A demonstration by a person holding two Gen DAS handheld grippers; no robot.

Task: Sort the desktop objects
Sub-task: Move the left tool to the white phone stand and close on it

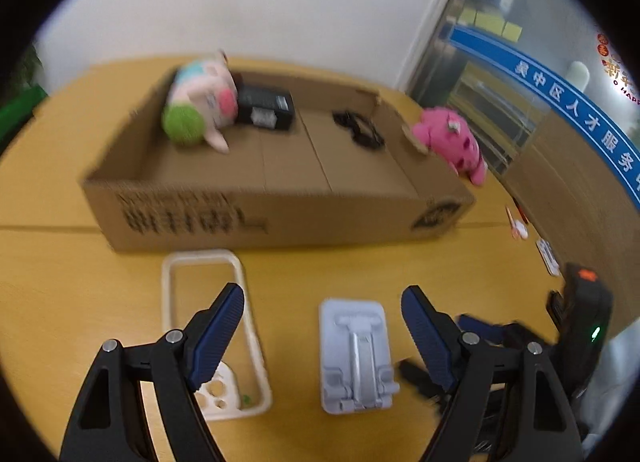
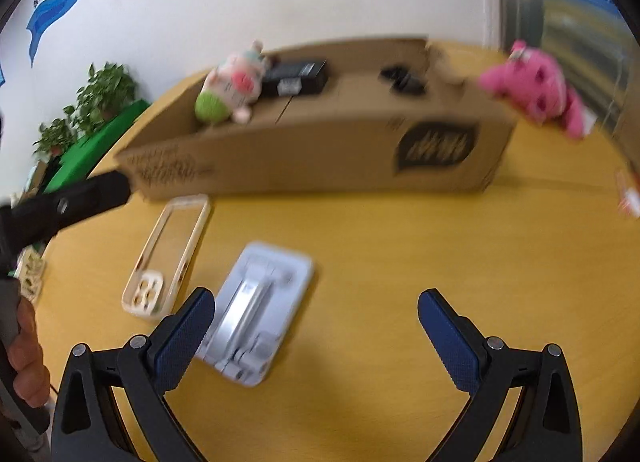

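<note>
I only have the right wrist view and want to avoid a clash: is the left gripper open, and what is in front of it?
Observer: The left gripper is open and holds nothing. The pale grey folding phone stand lies flat on the table, just ahead and in line with the gap.
Operator: And the case beside it?
Observer: The cream plastic phone case lies flat, apart from the stand. The gripper's left finger overlaps it in the picture, but I cannot tell whether they touch.
Operator: Anything to the right of the box?
Observer: Past the brown cardboard box, a small white and red stick-like item and a flat white item lie near the table edge. They are too blurred to name.
</note>
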